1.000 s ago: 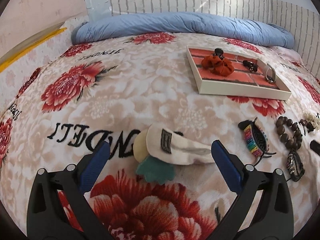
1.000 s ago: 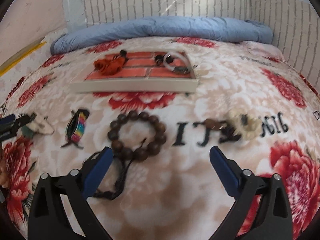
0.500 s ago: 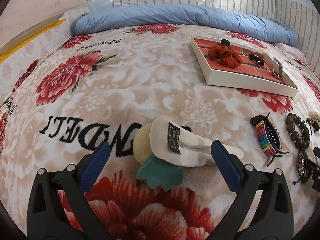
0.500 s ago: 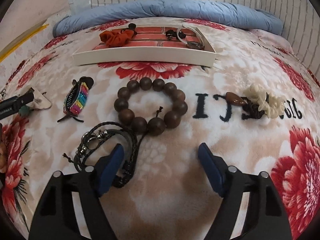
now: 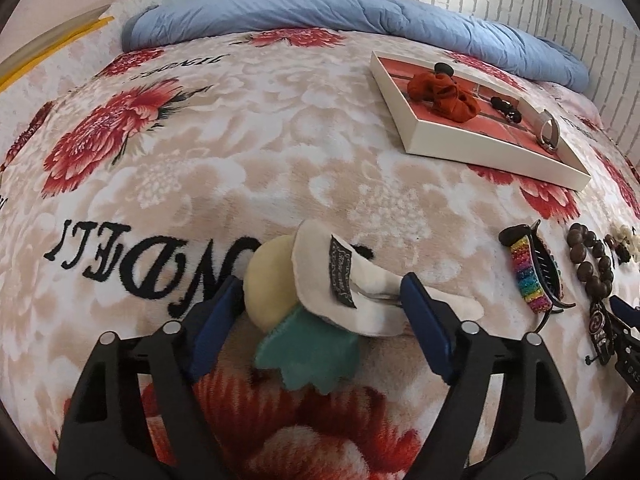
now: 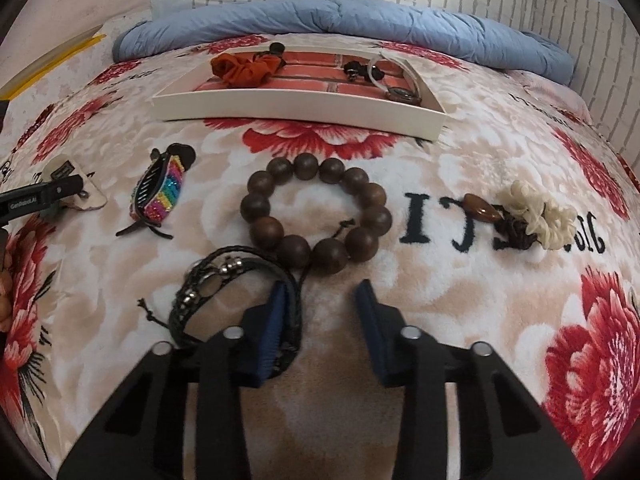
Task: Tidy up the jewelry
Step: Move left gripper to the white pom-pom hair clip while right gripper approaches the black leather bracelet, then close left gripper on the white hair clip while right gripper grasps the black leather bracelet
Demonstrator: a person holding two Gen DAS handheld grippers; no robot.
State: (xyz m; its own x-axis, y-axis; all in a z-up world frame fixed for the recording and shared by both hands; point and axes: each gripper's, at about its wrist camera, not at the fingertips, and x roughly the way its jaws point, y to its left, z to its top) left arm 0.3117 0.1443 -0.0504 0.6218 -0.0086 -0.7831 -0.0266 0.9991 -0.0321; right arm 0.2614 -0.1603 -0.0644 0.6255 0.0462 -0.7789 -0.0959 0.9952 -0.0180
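A felt hair clip [image 5: 344,292], white with a yellow disc and a teal leaf, lies on the floral blanket between the fingers of my left gripper [image 5: 320,284]. Its jaws are closing, and the pads stand at the clip's two sides without a clear squeeze. In the right wrist view a black braided bracelet [image 6: 224,292] lies just ahead to the left. Its cord runs along the inner face of the left pad of my right gripper [image 6: 322,286], whose jaws are closing with a gap still between them. The brown wooden bead bracelet [image 6: 316,212] sits just beyond the fingertips.
A white tray [image 6: 300,112] with a brick-pattern floor holds a red scrunchie [image 6: 248,66], dark pieces and a bangle. A rainbow claw clip [image 6: 162,196] and a white flower piece [image 6: 536,212] lie on the blanket. A blue duvet [image 5: 360,16] lines the far wall.
Both grippers came down closer to the blanket. The left jaws narrowed around the felt clip. The right jaws narrowed a lot, and the black bracelet's cord now lies inside them.
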